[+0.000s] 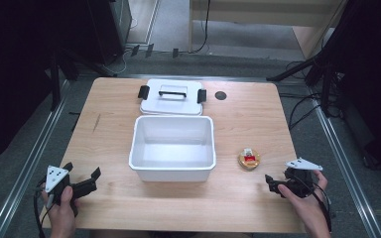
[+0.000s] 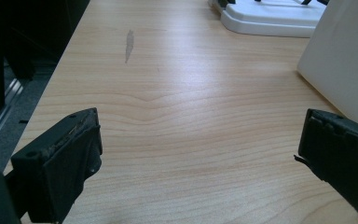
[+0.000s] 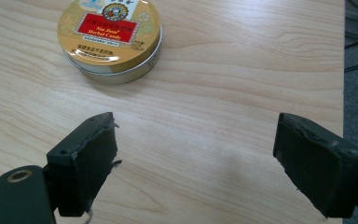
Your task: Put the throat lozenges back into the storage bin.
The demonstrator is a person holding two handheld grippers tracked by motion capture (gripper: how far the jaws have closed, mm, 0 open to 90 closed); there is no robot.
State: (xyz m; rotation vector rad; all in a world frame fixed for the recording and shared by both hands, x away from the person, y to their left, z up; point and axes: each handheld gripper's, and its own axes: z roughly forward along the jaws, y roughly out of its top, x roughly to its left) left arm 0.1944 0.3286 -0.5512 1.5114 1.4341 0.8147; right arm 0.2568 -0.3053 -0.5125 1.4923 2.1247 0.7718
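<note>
Here, in the high view, a white box (image 1: 172, 147) sits mid-frame, its lid (image 1: 171, 96) above it, and a round tin (image 1: 248, 159) lower right near the right gripper (image 1: 274, 184). The left gripper (image 1: 82, 176) waits lower left, jaws released. In the left gripper view, bare table (image 2: 177, 116) lies between spread jaws. In the right gripper view, jaws gape, empty, the tin upper left; probably best to swing left and centre the tin before closing.

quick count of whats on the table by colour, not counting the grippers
White: 2, the open bin and its lid lying behind it
Gold: 1, the round tin right of the bin
Black: 1, a small round disc right of the lid
Total: 4
</note>
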